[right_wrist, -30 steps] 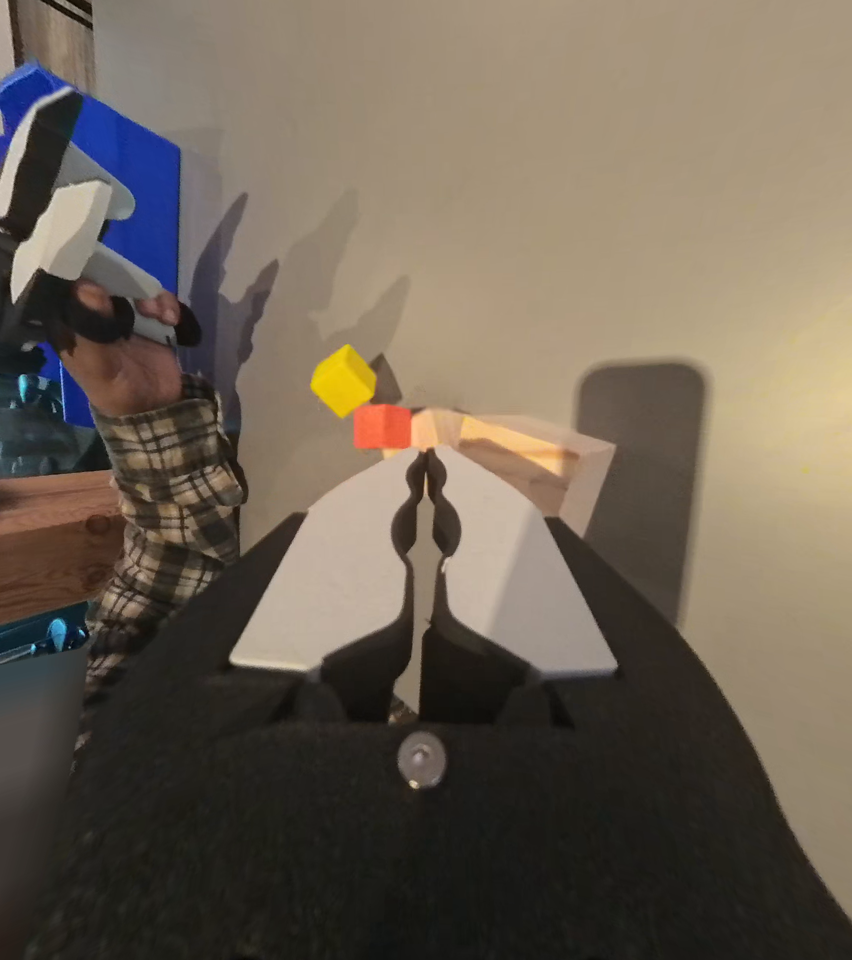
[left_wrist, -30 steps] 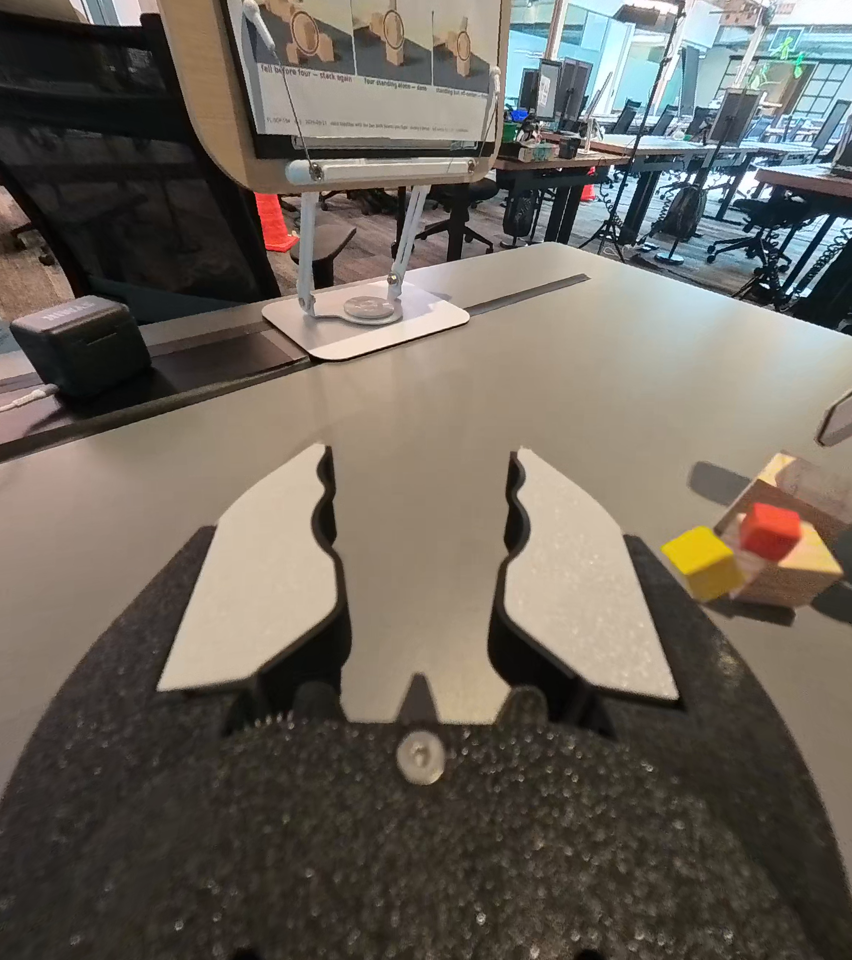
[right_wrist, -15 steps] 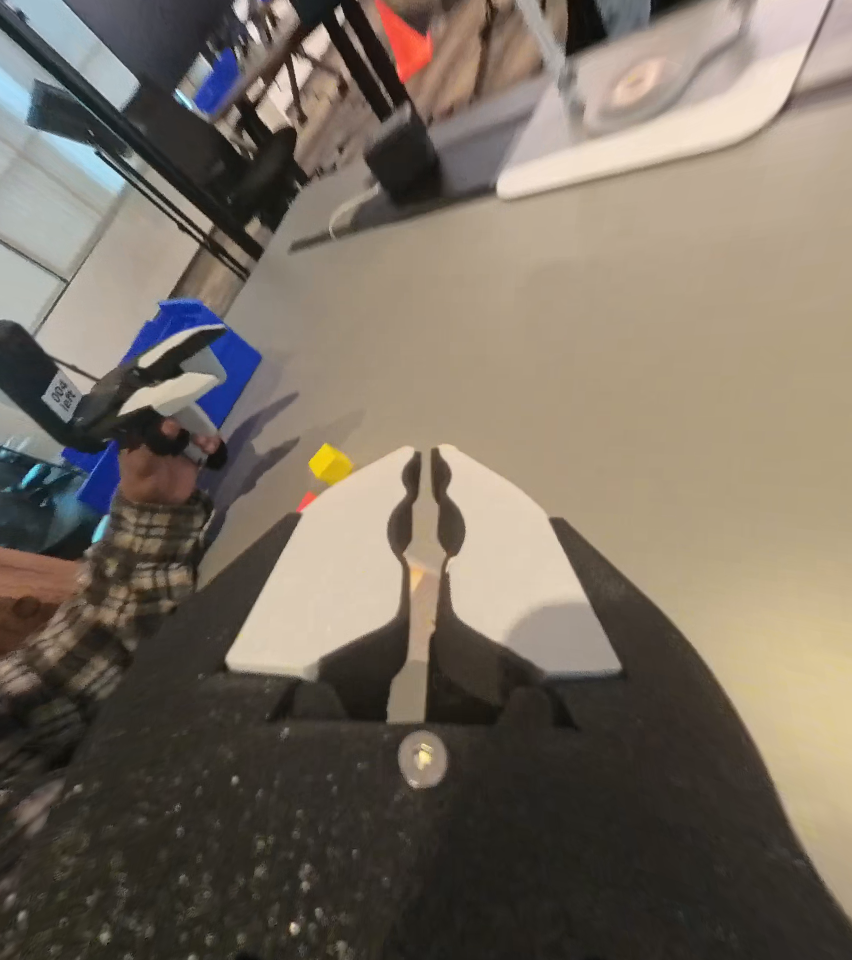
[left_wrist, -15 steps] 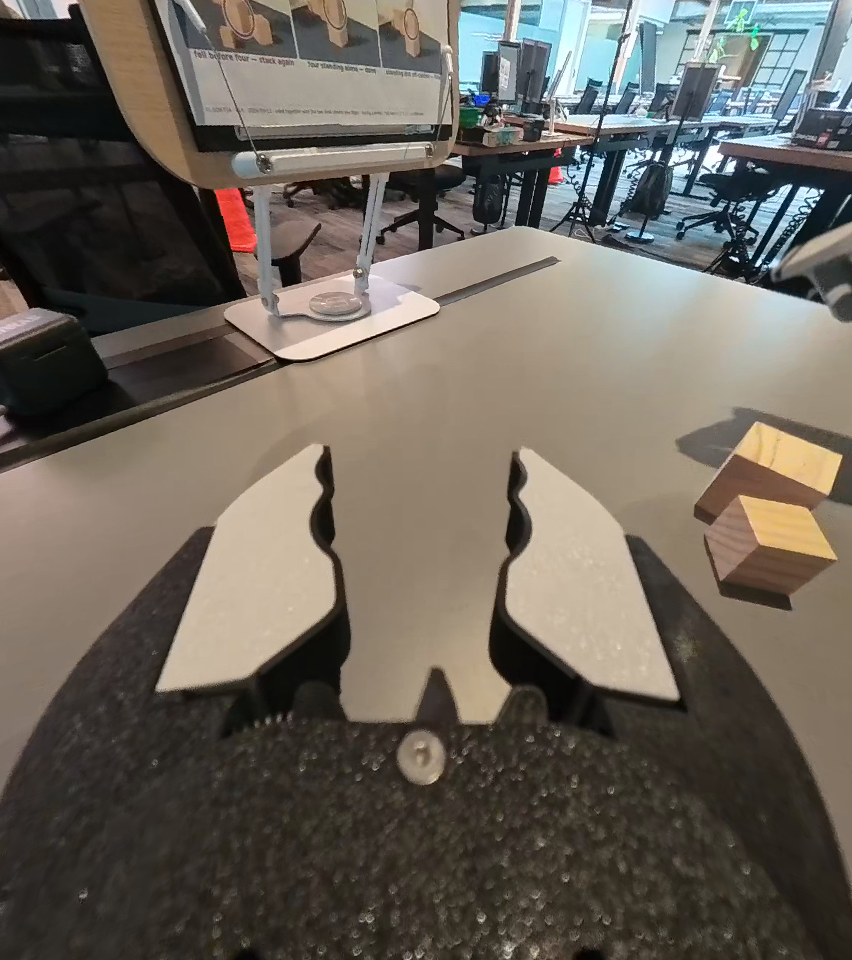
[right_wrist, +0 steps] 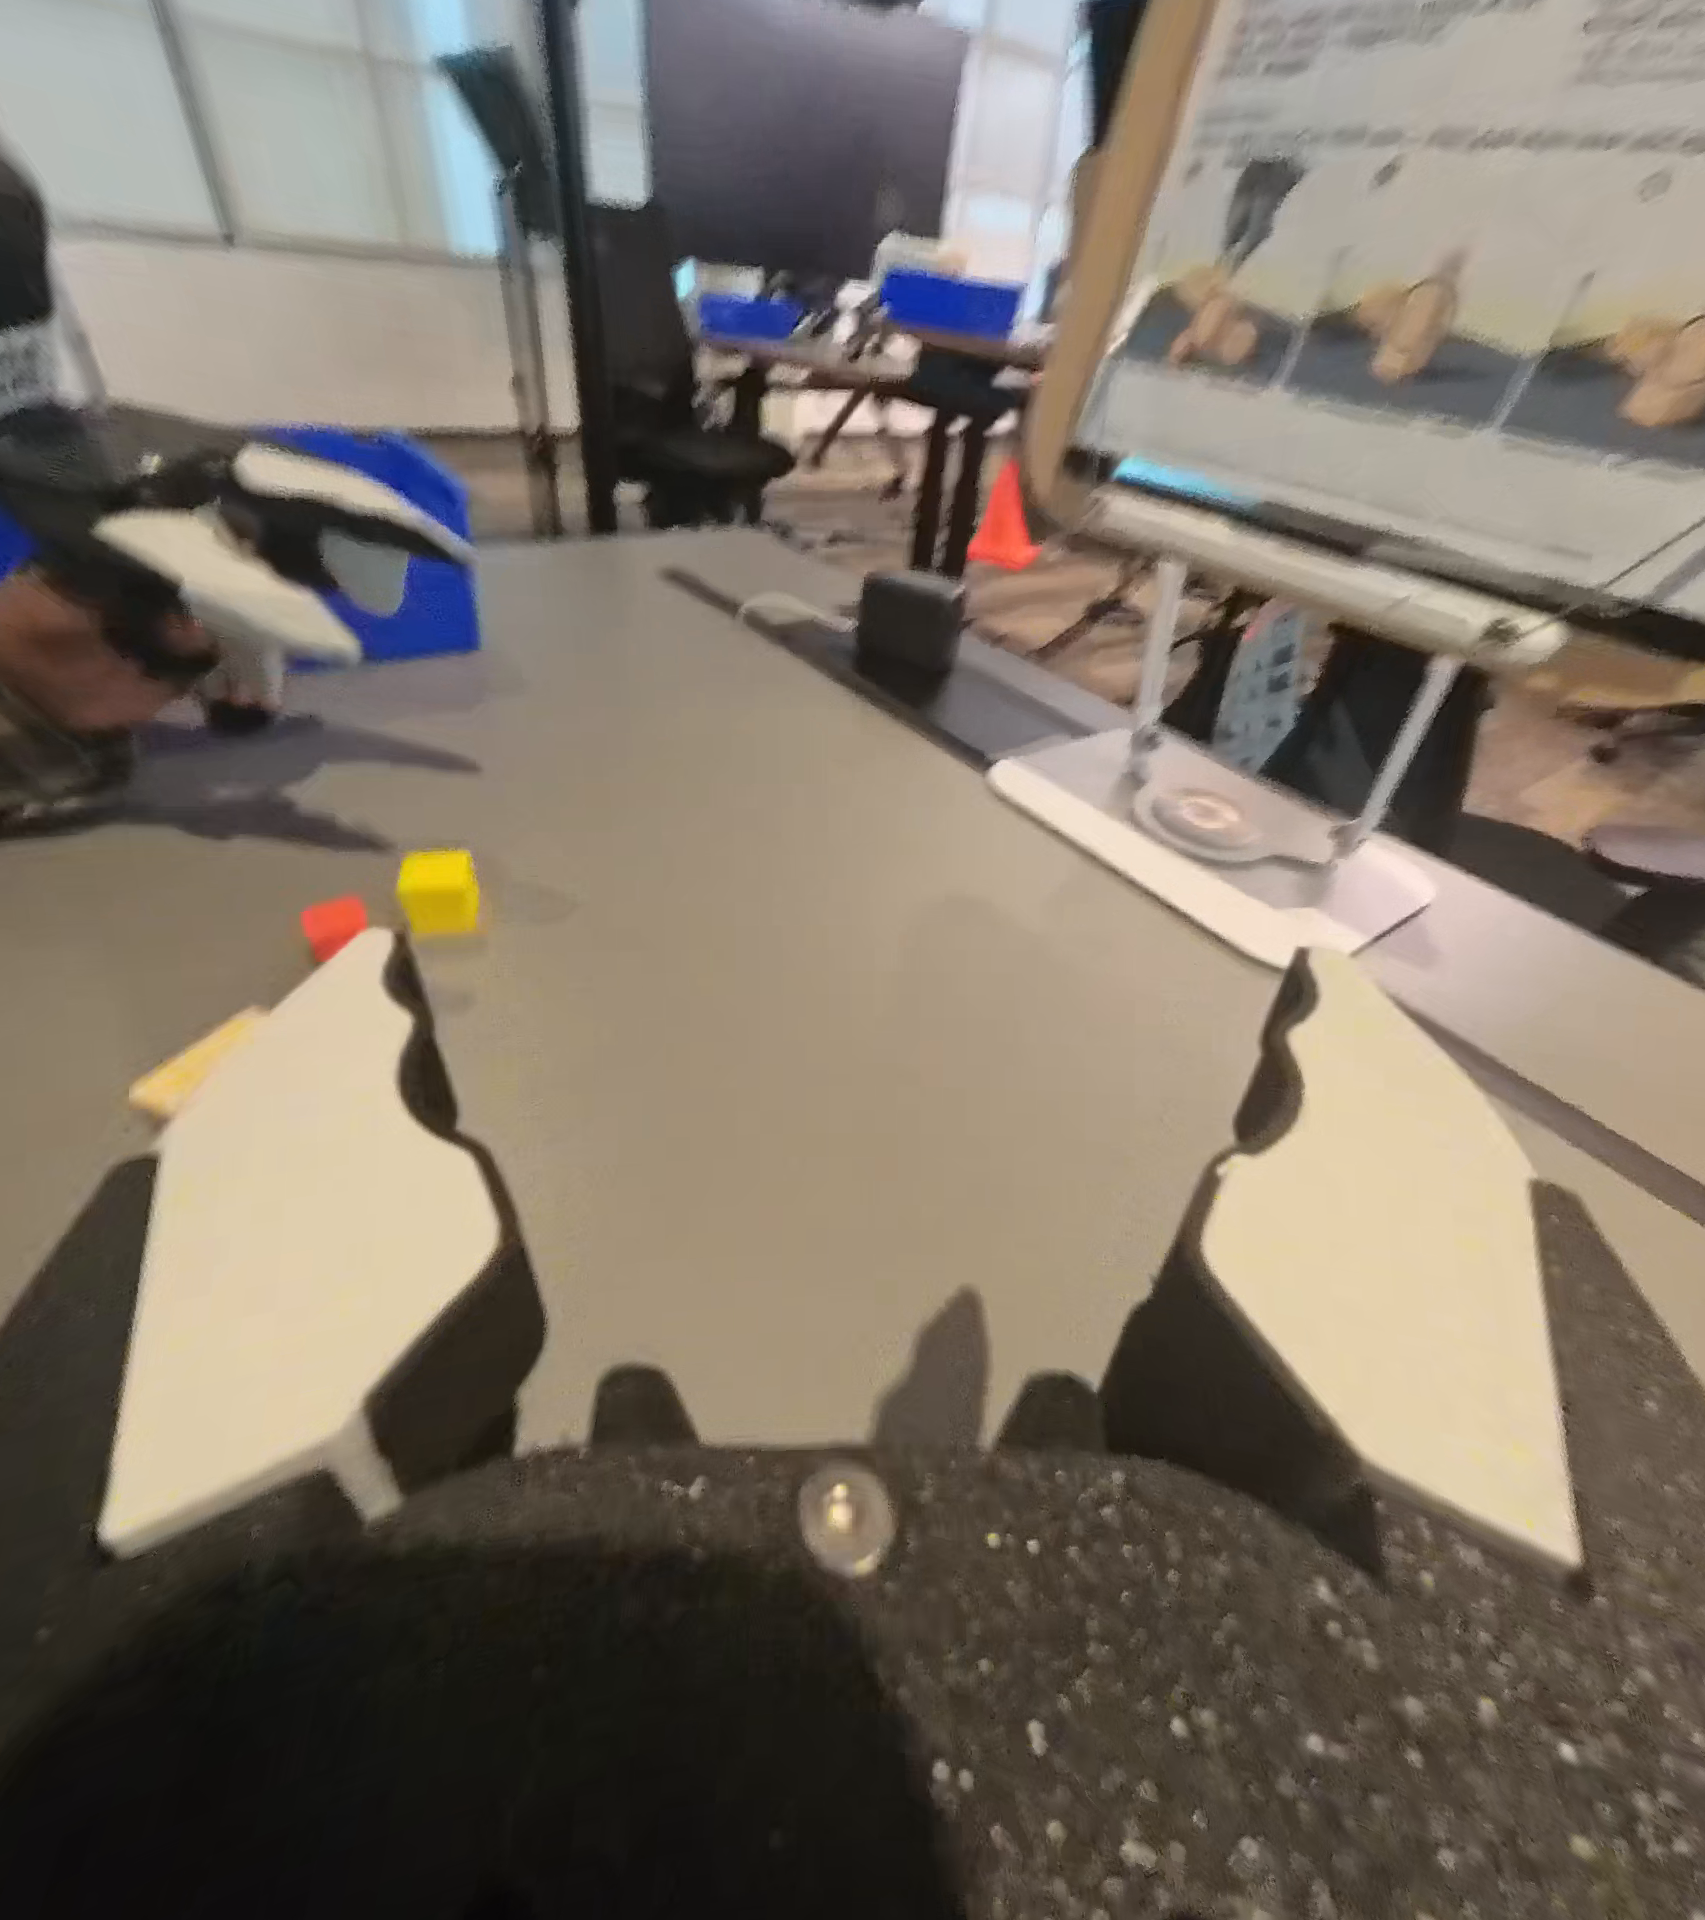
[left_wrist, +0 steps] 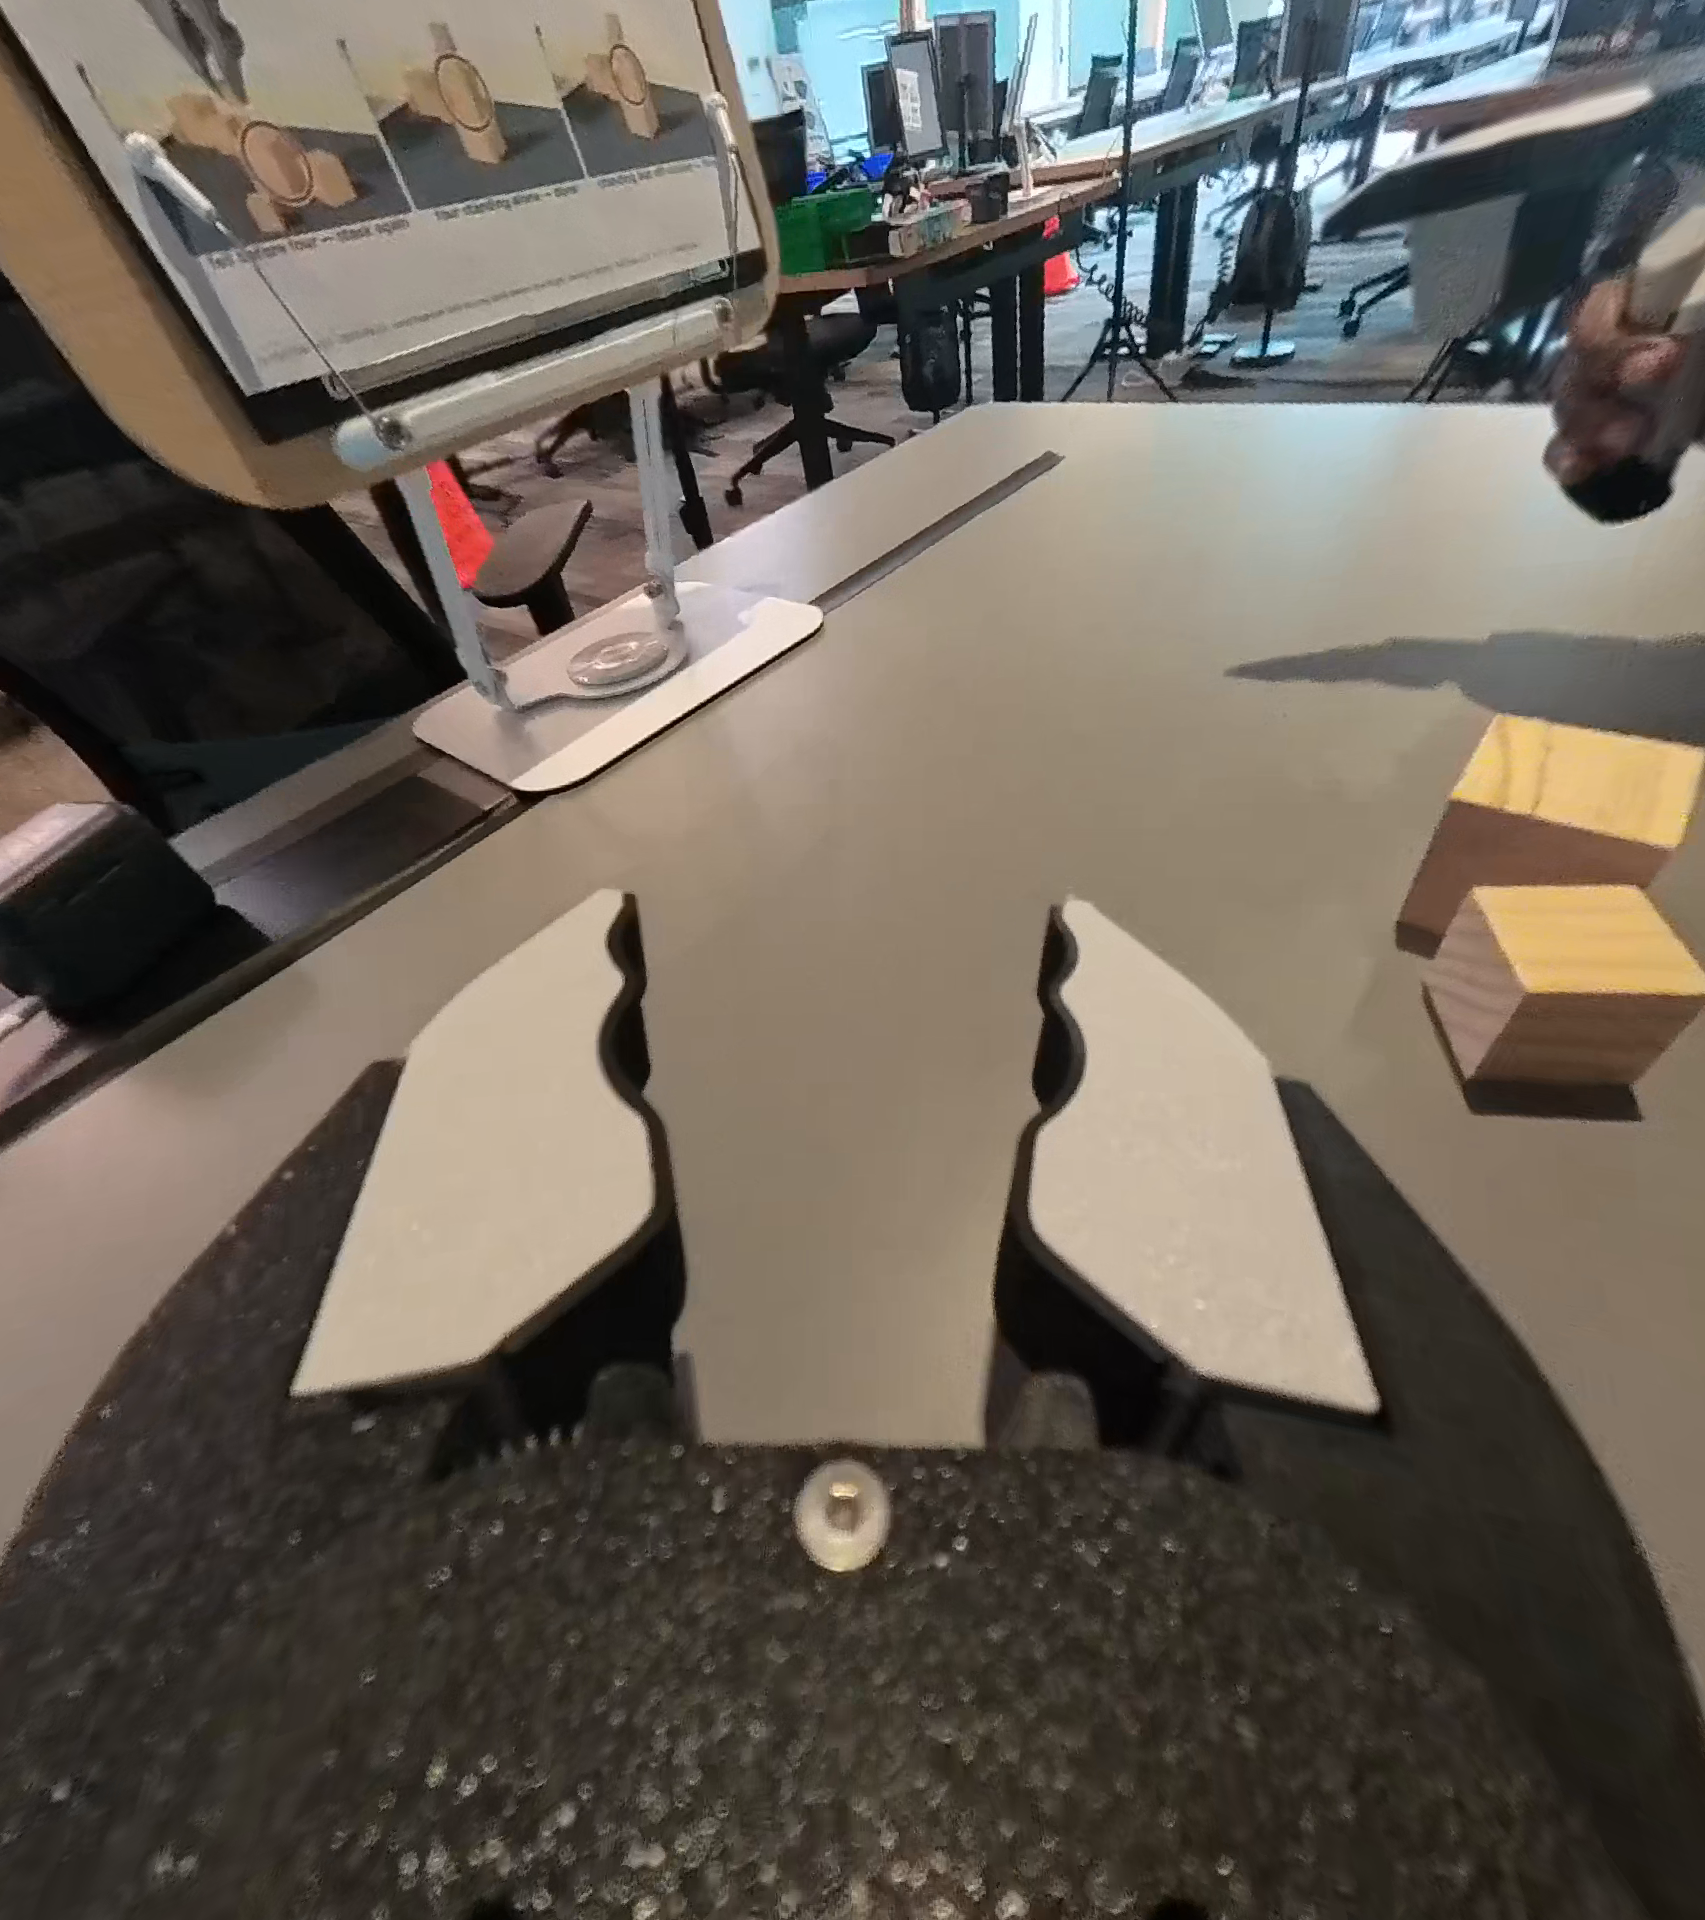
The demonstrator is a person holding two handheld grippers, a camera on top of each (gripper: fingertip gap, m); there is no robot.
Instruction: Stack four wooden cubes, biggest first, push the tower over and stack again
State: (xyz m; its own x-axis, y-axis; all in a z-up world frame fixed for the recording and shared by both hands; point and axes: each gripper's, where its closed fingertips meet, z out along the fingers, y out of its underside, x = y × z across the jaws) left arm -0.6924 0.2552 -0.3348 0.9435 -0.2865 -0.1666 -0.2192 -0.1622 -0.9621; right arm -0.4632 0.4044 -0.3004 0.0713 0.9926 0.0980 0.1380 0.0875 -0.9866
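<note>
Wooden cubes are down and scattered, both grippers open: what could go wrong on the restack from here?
1. The larger wooden cube and smaller wooden cube lie very close together; fingers closing on one may nudge the other.
2. The yellow cube and red cube are small and lie apart from the wooden pair, so they could be knocked farther off.
3. The right wrist view is blurred, so aiming is uncertain.

Two wooden cubes, seemingly touching

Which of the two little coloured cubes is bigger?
The yellow cube; it is visibly larger than the red cube sitting beside it on the grey table.
</note>
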